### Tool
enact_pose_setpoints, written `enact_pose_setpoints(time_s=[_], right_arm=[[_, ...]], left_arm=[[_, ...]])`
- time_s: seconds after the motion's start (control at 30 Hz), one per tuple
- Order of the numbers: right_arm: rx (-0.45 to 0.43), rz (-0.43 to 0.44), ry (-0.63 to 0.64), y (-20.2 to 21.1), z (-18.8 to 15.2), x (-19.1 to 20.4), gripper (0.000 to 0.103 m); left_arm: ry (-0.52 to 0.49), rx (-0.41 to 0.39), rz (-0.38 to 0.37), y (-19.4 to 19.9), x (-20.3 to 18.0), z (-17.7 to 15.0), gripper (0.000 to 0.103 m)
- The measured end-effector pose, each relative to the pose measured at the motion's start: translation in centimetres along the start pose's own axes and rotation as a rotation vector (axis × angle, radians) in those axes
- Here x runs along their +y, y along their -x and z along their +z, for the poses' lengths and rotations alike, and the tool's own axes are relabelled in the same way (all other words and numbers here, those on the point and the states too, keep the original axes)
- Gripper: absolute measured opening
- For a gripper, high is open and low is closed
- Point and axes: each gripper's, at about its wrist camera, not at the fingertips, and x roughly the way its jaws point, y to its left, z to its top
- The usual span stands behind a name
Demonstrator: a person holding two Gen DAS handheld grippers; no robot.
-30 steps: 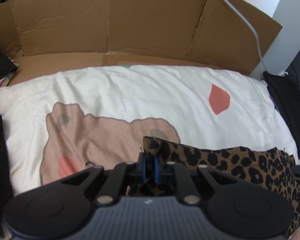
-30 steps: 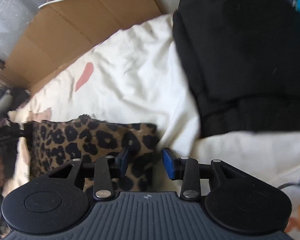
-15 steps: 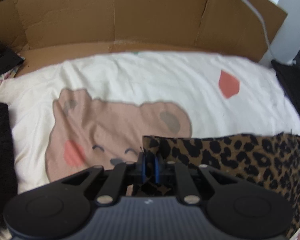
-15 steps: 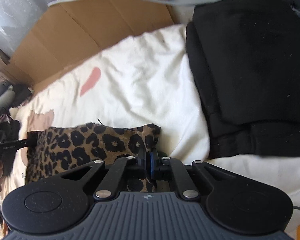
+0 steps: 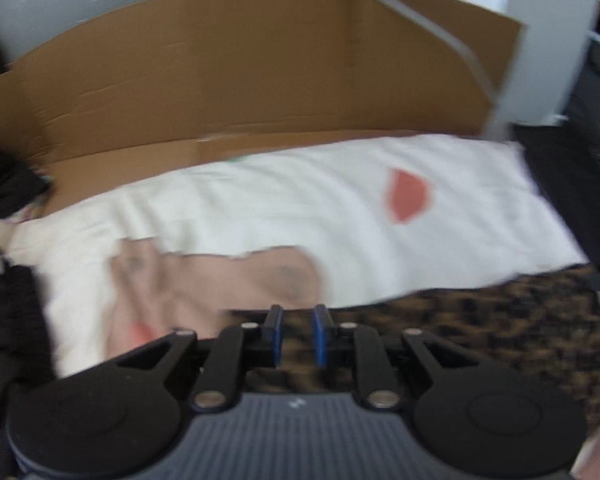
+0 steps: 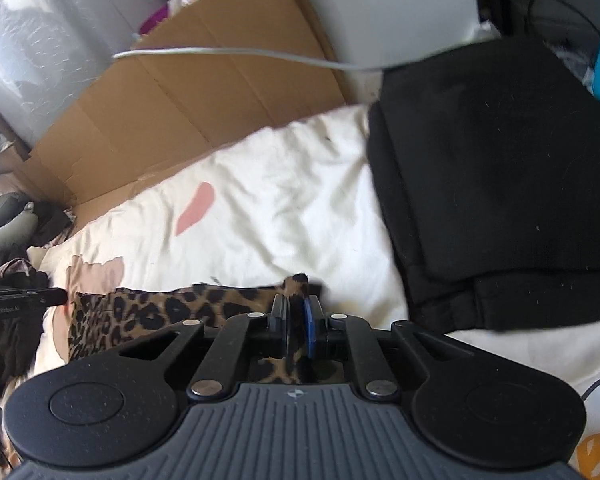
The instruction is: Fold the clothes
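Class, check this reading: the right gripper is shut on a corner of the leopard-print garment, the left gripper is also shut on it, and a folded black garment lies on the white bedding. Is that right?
Not quite. In the left wrist view the left gripper is open, its fingers apart over the leopard-print garment. The rest holds: the right gripper pinches a corner, and the folded black garment lies on the white bedding.

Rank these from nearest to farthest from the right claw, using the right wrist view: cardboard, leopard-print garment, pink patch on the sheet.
1. Leopard-print garment: pinched in the right claw, spreading left.
2. Pink patch: on the white sheet, ahead and left.
3. Cardboard: propped beyond the sheet's far edge.
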Motion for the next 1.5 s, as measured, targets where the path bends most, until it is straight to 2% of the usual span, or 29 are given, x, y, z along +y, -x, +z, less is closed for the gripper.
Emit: enact_pose_setpoints(time_s=[0.13,0.27,0.37,0.43,0.6,0.67,0.8,0.87,0.93,0.97,1.1,1.23,1.37,1.5], right_arm=[[-0.019,0.009,0.014,1.1,-0.7,0.8,0.009],[-0.026,0.024,0.014,2.2,-1.8,1.2,0.009],[-0.031,0.035,0.014,3.0,-2.7,1.5,0.012],[-0.034,0.042,0.014,3.5,-3.2,1.7,0.023],[-0.014,0.04,0.095,4.5,-5.6,3.6,0.024],[0.003,0.072,0.102,4.6,-6.8,4.2,0.025],[0.056,0.129,0.15,3.6,-9.4,5.3,0.029],[0.096,0.134,0.173,2.8,-10.6,5.6,0.034],[0.116,0.125,0.187,2.3,-11.5,5.6,0.035],[0.119,0.123,0.18,2.2,-11.8,5.4,0.035],[0.115,0.126,0.097,2.4,-12.2,4.2,0.034],[0.108,0.121,0.124,3.3,-12.3,3.6,0.034],[0.154,0.188,0.029,3.3,-11.8,1.3,0.034],[0.19,0.226,0.056,3.9,-11.1,0.5,0.034]], left_arm=[[-0.086,0.018,-0.127,0.5,-4.7,-0.5,0.016],[-0.174,0.033,-0.201,0.5,-8.5,-1.5,0.017],[-0.211,0.052,-0.208,-0.6,-10.0,-1.9,0.016],[-0.235,0.063,-0.209,-1.6,-10.8,-2.0,0.015],[-0.241,0.088,-0.2,-3.2,-10.9,-2.0,0.015],[-0.234,0.107,-0.195,-3.5,-10.9,-1.8,0.015],[-0.151,0.149,-0.177,-4.2,-10.8,-1.4,0.014],[-0.221,0.148,-0.16,-4.3,-11.5,-1.5,0.014],[-0.244,0.154,-0.153,-4.4,-11.8,-1.5,0.014],[-0.225,0.165,-0.152,-4.4,-11.7,-1.4,0.013],[-0.204,0.21,-0.118,-4.7,-12.2,-0.8,0.013],[-0.186,0.241,-0.068,-5.0,-12.9,-0.5,0.013],[-0.15,0.271,-0.007,-5.1,-13.6,-0.4,0.013],[-0.2,0.343,0.075,-5.7,-15.5,0.6,0.01]])
